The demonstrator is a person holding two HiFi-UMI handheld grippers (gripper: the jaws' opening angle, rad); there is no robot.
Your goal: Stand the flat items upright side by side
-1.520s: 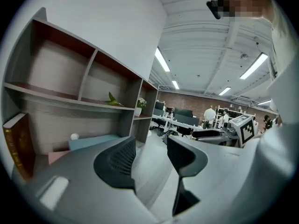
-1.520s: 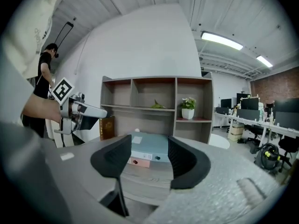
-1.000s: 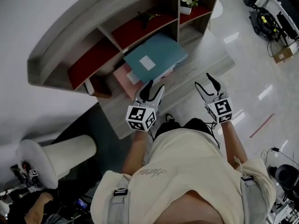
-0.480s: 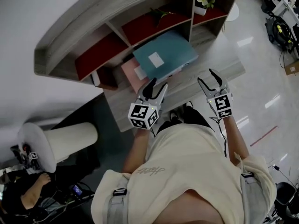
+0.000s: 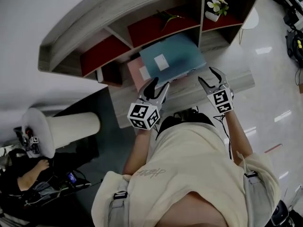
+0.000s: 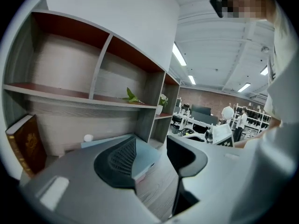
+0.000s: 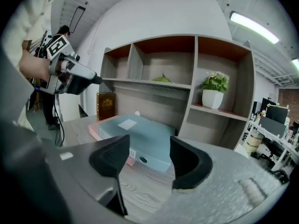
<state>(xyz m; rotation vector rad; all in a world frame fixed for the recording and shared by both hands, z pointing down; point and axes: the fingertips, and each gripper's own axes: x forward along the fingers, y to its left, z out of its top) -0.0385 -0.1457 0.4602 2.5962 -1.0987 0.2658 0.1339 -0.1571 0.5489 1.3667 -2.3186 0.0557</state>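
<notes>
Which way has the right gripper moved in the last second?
Yes: the right gripper has moved forward over the desk, closer to the teal folder and its near corner. Its jaws have just been opening, with nothing between them.

No word or number can be read anywhere. The teal flat box file (image 5: 173,56), lying on the grey wood-grain surface (image 5: 222,77) just ahead of the left tongs (image 5: 160,83) and right tongs (image 5: 208,75), carries a white rectangular label (image 5: 161,62) on top. Any print on it is too small to tell. The dark brown hardback book (image 7: 106,106), upright beyond and left of the left tongs, shows a gold emblem whose lettering is illegible. Each tongs' marker cube (image 5: 142,116) bears black-and-white square patterns only. Behind the tongs, the cream shirt (image 5: 189,174) has a line of script (image 5: 152,172) — unreadable.
</notes>
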